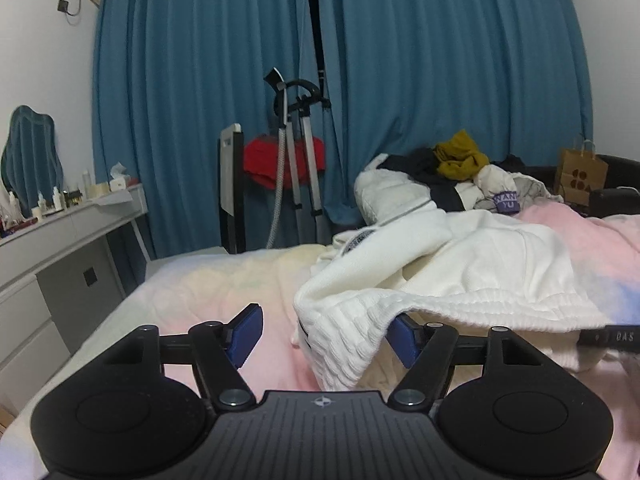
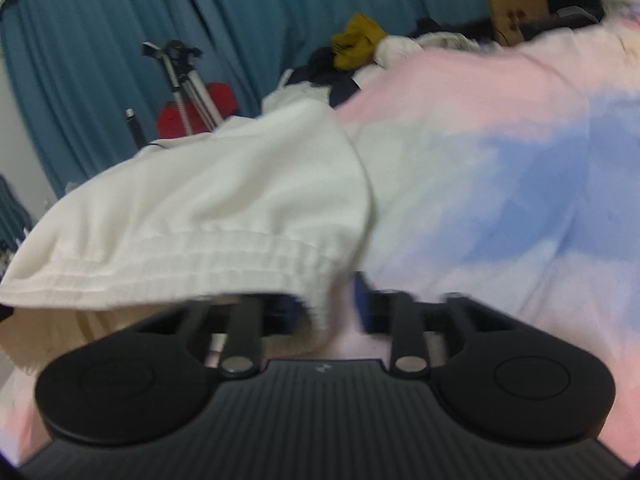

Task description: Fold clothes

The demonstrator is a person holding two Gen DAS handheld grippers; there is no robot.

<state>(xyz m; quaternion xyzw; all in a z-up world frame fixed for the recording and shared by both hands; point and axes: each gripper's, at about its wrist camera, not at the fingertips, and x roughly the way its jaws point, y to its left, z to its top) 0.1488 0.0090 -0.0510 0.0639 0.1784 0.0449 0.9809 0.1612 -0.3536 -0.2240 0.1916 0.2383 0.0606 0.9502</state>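
A white knit sweater (image 1: 460, 264) lies crumpled across the pastel bedspread (image 1: 224, 280), its ribbed hem (image 1: 348, 320) lifted towards me. My left gripper (image 1: 326, 332) stands open: the hem's corner hangs between its blue pads and rests against the right one, while the left pad is bare. In the blurred right wrist view the same sweater (image 2: 224, 200) drapes over my right gripper (image 2: 336, 304). Its jaws are close together on the hem's other corner (image 2: 320, 300); the left pad is hidden under the cloth. A black part of the right gripper (image 1: 608, 338) shows under the hem.
A pile of clothes (image 1: 456, 168), mustard piece on top, sits at the bed's far end beside a brown paper bag (image 1: 580, 176). Past the bed stand a garment steamer (image 1: 296, 152), a chair with red cloth (image 1: 260, 164) and blue curtains. A grey dresser (image 1: 60, 248) runs along the left.
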